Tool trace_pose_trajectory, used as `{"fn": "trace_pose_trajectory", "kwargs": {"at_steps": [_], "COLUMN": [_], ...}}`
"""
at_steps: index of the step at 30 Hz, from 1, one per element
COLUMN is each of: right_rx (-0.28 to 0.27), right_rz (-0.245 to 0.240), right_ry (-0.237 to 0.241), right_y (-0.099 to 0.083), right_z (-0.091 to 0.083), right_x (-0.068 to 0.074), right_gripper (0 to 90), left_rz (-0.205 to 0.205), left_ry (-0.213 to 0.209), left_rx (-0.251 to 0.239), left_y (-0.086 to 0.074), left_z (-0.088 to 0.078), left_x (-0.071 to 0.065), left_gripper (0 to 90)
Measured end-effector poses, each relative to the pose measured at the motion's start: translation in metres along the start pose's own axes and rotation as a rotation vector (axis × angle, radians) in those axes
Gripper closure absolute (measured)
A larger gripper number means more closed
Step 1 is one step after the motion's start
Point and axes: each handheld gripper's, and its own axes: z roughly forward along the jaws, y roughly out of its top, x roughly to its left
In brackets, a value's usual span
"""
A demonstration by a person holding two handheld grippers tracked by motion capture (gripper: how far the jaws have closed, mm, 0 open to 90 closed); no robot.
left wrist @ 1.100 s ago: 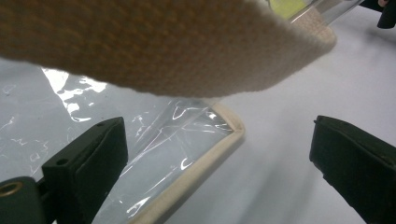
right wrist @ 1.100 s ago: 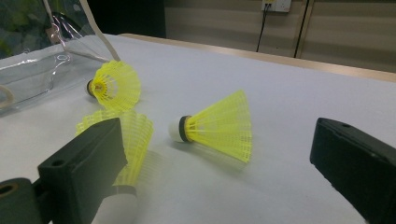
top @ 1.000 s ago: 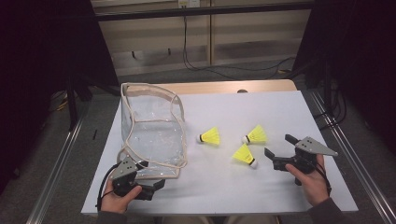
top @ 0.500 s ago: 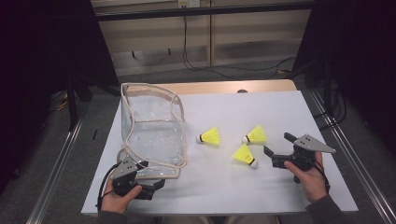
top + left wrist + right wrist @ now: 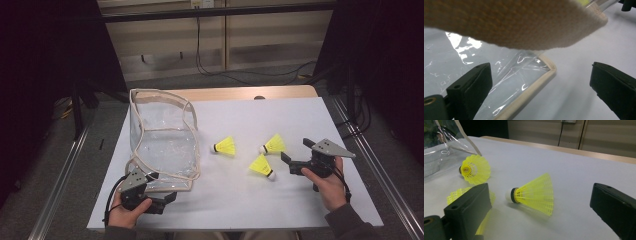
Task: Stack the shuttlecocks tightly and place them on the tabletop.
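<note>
The right gripper [image 5: 296,159] rested low over the white table [image 5: 300,120] near its right edge, held from behind by the person's right hand [image 5: 330,182], its two black jaws spread wide apart and closed on nothing. In the right gripper view the gap between those jaws framed a yellow shuttlecock [image 5: 534,193] lying on its side, white cork pointing left and skirt flaring right, close ahead of the jaws but not touching them. A second shuttlecock [image 5: 475,168] lay farther off to the left with its open skirt turned toward the camera, and a third [image 5: 456,193] sat partly hidden behind the left jaw. From the high view the three formed a loose cluster in the middle-right of the table, each apart from the others, the nearest one [image 5: 262,165] just beside the right gripper's tips. The left gripper [image 5: 165,199] sat at the table's near left corner in the left hand [image 5: 127,212], jaws likewise wide open, pointing at the front corner of a clear plastic bag [image 5: 162,145] with cream fabric trim. In the left gripper view the bag's trimmed corner [image 5: 541,75] lay between the jaws without either touching it, and a blurred cream strap [image 5: 511,22] crossed the top of the view.
</note>
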Motion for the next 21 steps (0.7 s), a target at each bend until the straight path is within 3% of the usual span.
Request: {"fn": "trace_pose_trajectory", "kwargs": {"at_steps": [21], "right_rx": [0.054], "right_rz": [0.001], "right_ry": [0.0], "right_y": [0.008], "right_z": [0.018], "right_x": [-0.005], "right_gripper": [6.6], "left_rz": [-0.001], "left_ry": [0.002], "left_rx": [0.003], "left_y": [0.0], "left_z": [0.0], "left_x": [0.0], "left_gripper": [4.3]}}
